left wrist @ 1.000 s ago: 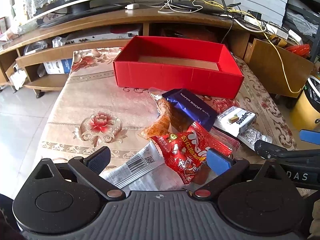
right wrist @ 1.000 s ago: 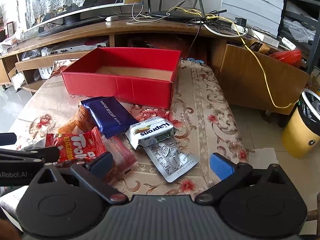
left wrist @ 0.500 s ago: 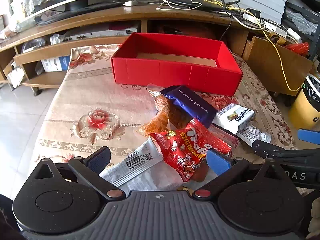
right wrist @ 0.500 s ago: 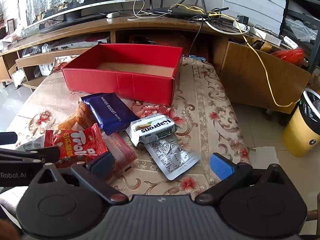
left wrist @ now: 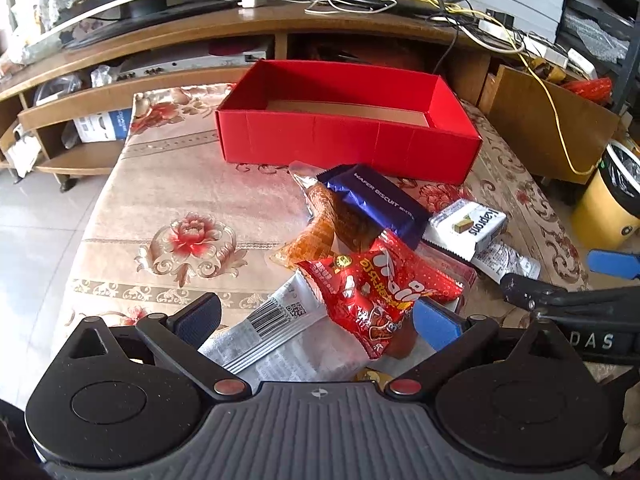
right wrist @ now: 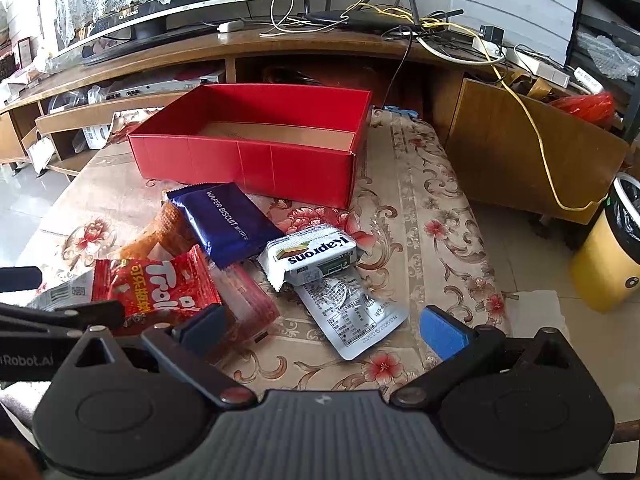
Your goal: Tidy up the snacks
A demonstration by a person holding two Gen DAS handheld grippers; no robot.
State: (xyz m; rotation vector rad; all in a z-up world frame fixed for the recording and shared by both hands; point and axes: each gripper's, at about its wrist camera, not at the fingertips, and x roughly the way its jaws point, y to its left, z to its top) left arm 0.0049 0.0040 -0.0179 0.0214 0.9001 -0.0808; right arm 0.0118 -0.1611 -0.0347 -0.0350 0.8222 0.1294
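Floral cloth, cream and red, covers the desk, and that is the stage for everything. Biggest piece on it is the red box, sitting at the far side with its brown cardboard floor showing. Just in front of the box lies the pile of snacks. On top at the back, a dark blue wafer packet leans across an orange snack bag. To the right of the blue one, touching it, sits a white wafer packet, and that rests on a flat silver pouch printed with small text. Nearer the cameras, a red candy bag lies crumpled over a darker red packet, and a silver wrapper with a barcode pokes out beneath it on the left.

Now the tools. Left gripper is spread wide and released, its blue pads either side of the barcode wrapper and the near end of the red candy bag, gripping nothing. Right gripper is likewise wide apart and empty, hanging low with the silver pouch between its fingers and the darker red packet by its left pad.
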